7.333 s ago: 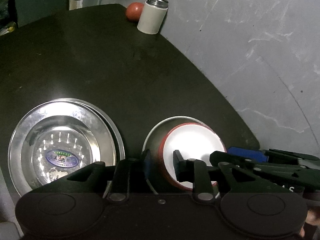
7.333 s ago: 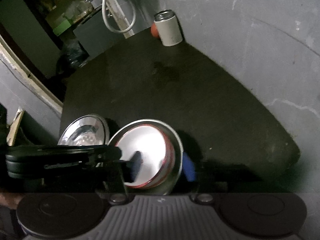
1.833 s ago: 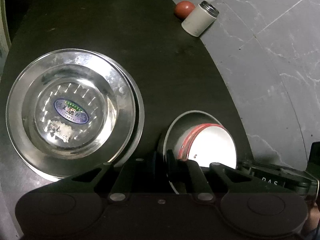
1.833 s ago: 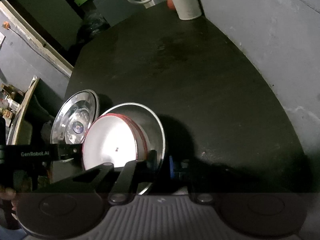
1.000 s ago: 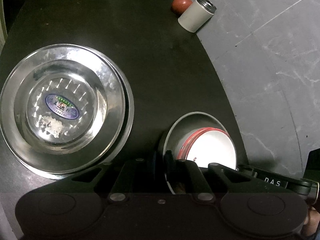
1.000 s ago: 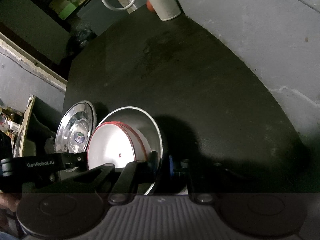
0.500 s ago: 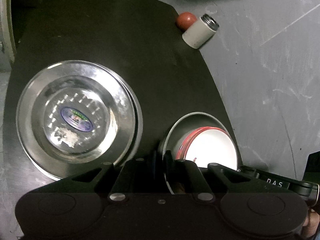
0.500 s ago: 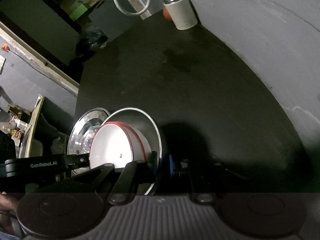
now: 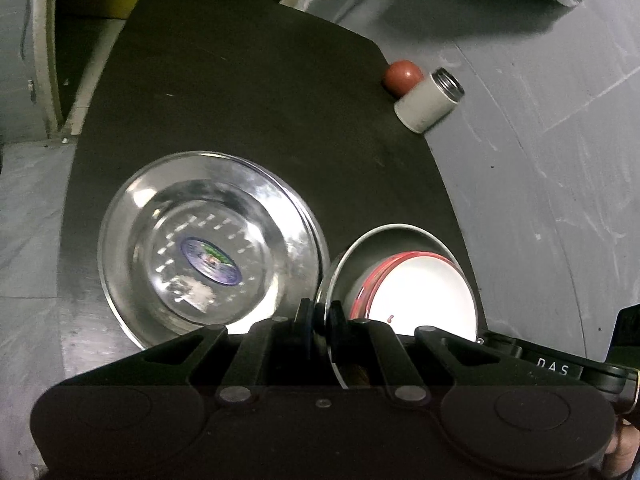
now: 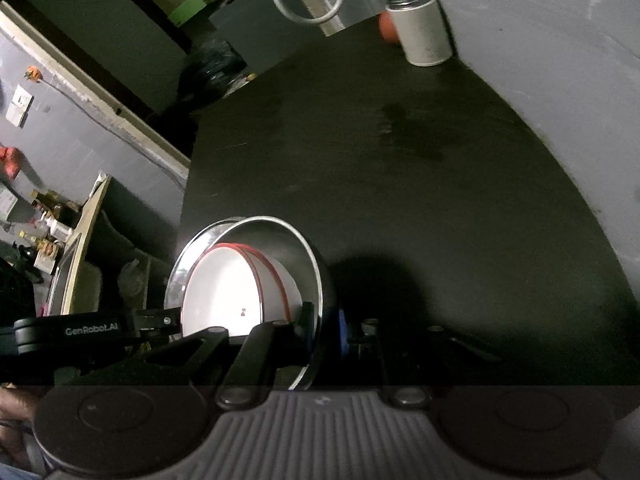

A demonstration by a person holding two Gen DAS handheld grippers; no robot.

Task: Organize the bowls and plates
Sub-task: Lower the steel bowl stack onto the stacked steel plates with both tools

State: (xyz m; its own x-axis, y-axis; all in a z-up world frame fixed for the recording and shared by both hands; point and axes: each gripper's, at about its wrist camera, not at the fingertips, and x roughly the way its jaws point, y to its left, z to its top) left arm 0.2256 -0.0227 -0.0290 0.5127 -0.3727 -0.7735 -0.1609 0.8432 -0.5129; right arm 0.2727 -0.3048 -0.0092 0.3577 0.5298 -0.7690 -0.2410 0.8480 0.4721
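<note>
Steel bowl [image 9: 384, 240] gripped at opposite rims, raised above dark worktop [image 9: 248, 112].
Left wrist: left claw [image 9: 320, 322] clamped on near rim, beside stacked steel plates [image 9: 208, 240]. Right wrist: right claw [image 10: 322, 330] pinching rim; red-rimmed white bowl [image 10: 232, 292] nested inside.

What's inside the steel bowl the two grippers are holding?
Inside the steel bowl sits a white bowl with a red rim, tilted. The left gripper and right gripper each pinch the steel rim. The white bowl covers the steel bowl's bottom, so anything underneath stays unseen.
</note>
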